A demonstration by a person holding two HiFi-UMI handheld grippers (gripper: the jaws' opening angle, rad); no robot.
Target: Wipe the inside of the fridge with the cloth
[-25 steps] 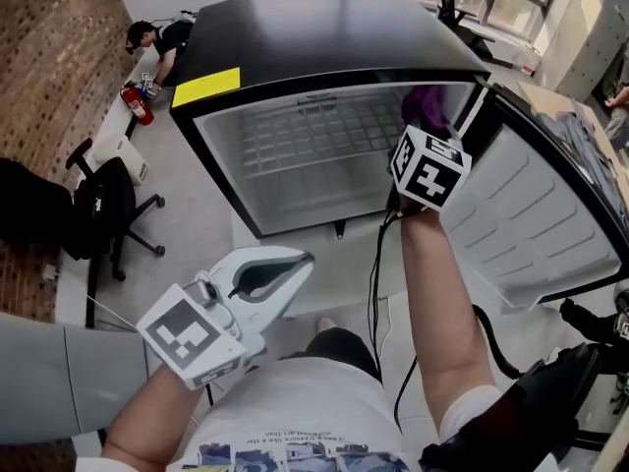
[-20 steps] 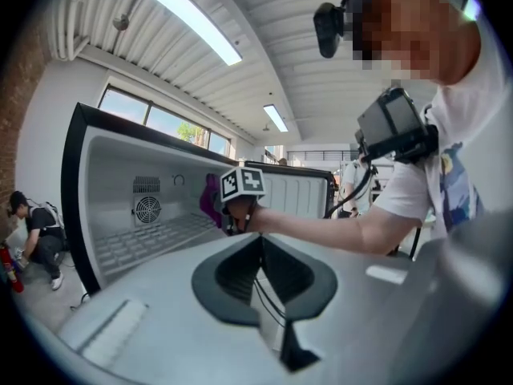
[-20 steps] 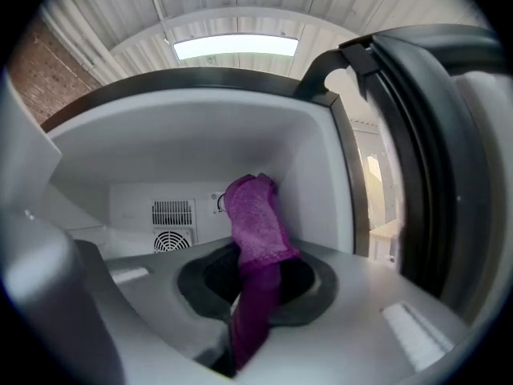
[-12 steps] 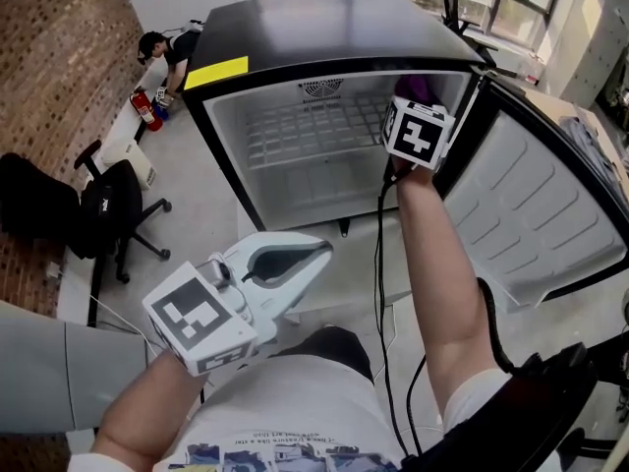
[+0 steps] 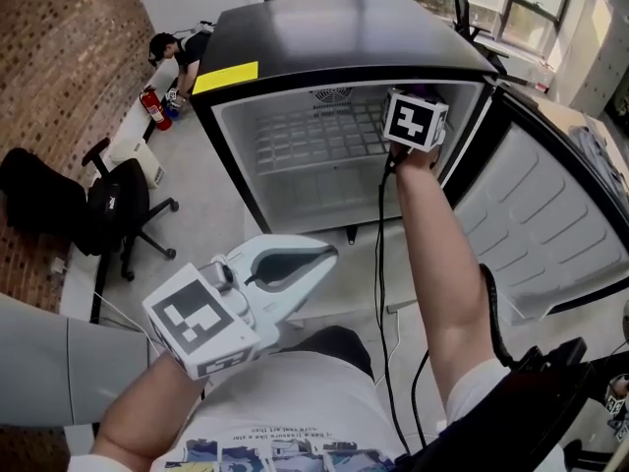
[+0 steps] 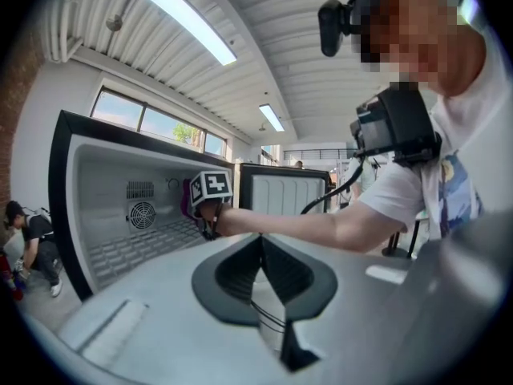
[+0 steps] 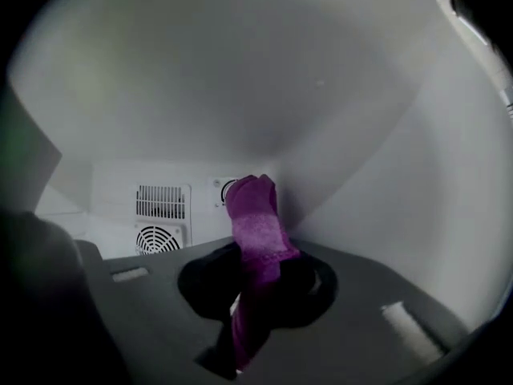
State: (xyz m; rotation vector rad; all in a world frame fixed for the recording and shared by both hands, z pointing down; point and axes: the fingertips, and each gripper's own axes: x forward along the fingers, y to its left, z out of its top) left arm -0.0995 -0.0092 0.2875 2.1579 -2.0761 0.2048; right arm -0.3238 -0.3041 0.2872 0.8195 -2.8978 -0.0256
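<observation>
Right gripper [image 7: 255,293] is clamped on a purple terry cloth [image 7: 256,215], which stands up past the jaw tips. It reaches deep inside the black mini fridge [image 5: 334,28], with the cloth near the white back corner ahead of the tips; contact cannot be told. A round fan grille [image 7: 156,239] sits ahead and to its left, and the white-lined open door [image 5: 531,214] hangs to its right. Well behind, outside the opening, the left gripper [image 6: 261,243] has its jaws pressed together, empty.
</observation>
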